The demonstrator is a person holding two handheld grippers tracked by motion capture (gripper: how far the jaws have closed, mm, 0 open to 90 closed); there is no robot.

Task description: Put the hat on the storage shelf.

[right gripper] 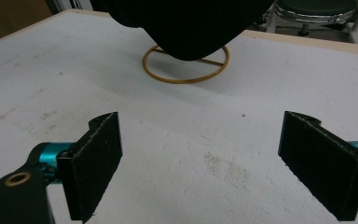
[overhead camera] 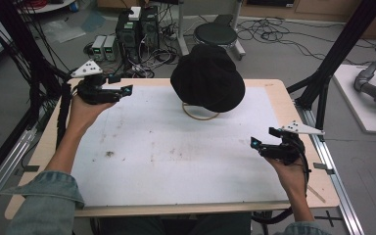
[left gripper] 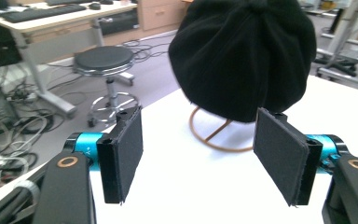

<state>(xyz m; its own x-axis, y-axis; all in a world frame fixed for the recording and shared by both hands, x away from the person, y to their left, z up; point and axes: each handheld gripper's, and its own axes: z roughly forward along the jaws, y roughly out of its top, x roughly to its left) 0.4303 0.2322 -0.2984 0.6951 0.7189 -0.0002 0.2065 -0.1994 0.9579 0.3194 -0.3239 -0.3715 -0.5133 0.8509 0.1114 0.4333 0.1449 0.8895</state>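
Observation:
A black knitted hat point(overhead camera: 208, 78) sits on a thin gold wire stand whose ring base point(overhead camera: 199, 113) rests on the far middle of the white table top point(overhead camera: 176, 161). My left gripper point(overhead camera: 127, 90) is at the table's far left corner, level, pointing right toward the hat and well apart from it. In the left gripper view its jaws point(left gripper: 198, 154) stand open with nothing between them, and the hat point(left gripper: 242, 56) is ahead. My right gripper point(overhead camera: 254, 143) hovers near the right edge, pointing left. Its jaws point(right gripper: 200, 163) are wide open and empty, with the hat point(right gripper: 186, 23) and ring point(right gripper: 186, 70) farther off.
A round black stool point(overhead camera: 215, 34) and computer boxes point(overhead camera: 137, 27) with tangled cables stand on the floor beyond the table. Black frame posts point(overhead camera: 340, 49) rise at both sides. The white surface between the grippers carries only faint stains point(overhead camera: 110, 153).

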